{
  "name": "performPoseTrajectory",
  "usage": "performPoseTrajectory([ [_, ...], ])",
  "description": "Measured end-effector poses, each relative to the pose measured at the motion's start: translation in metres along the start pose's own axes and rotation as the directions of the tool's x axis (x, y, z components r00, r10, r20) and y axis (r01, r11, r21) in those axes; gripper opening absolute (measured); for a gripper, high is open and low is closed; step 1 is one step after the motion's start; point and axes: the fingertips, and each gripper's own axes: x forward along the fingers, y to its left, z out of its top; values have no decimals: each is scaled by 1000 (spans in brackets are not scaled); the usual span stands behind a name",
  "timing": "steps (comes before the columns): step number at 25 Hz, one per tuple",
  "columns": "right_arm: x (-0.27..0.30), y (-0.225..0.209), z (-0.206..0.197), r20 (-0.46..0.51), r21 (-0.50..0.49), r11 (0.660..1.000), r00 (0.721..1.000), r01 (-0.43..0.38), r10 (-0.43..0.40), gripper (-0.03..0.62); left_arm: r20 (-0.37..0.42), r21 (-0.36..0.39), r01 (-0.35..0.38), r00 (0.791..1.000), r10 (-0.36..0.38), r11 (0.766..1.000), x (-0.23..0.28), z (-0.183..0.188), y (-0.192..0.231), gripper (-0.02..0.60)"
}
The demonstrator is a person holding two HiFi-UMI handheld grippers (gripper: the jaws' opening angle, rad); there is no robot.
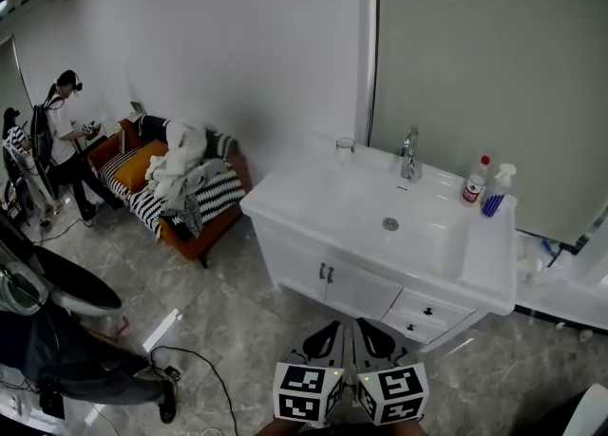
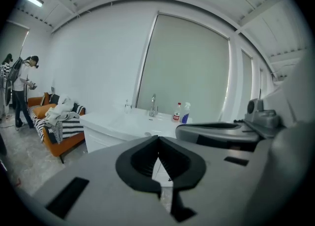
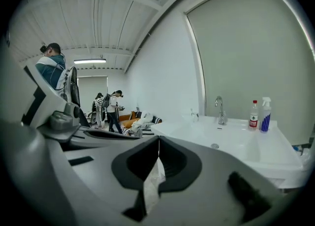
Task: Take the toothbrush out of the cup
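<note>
A small clear cup (image 1: 345,147) stands at the back left corner of the white vanity top (image 1: 304,199), beside the sink basin (image 1: 399,220). No toothbrush can be made out in it at this distance. The cup also shows tiny in the left gripper view (image 2: 127,104) and in the right gripper view (image 3: 193,116). My left gripper (image 1: 324,333) and right gripper (image 1: 374,333) hang side by side in front of the vanity, well short of the cup. The left gripper (image 2: 158,137) and the right gripper (image 3: 158,139) both have their jaws shut, with nothing between them.
A faucet (image 1: 409,154), a red-labelled bottle (image 1: 474,180) and a blue spray bottle (image 1: 495,191) stand along the back of the sink. An orange sofa (image 1: 176,187) piled with clothes sits to the left. People stand at far left (image 1: 57,140). A black cable (image 1: 204,368) lies on the marble floor.
</note>
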Motion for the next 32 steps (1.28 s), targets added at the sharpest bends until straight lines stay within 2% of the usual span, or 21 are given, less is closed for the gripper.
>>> performPoseTrajectory([
  [13,40,1,10,20,-15,999,999,-40,40,12,10,5,-57,998,57,998,19,11,34,9],
  [21,85,-34,27,38,-16,999,998,-51,52,12,9,43,-78,997,78,996,65,33,49,9],
  [32,148,-90,44,10,26,995,995,-101,101,11,-43,33,-122,991,123,992,143,60,70,9],
])
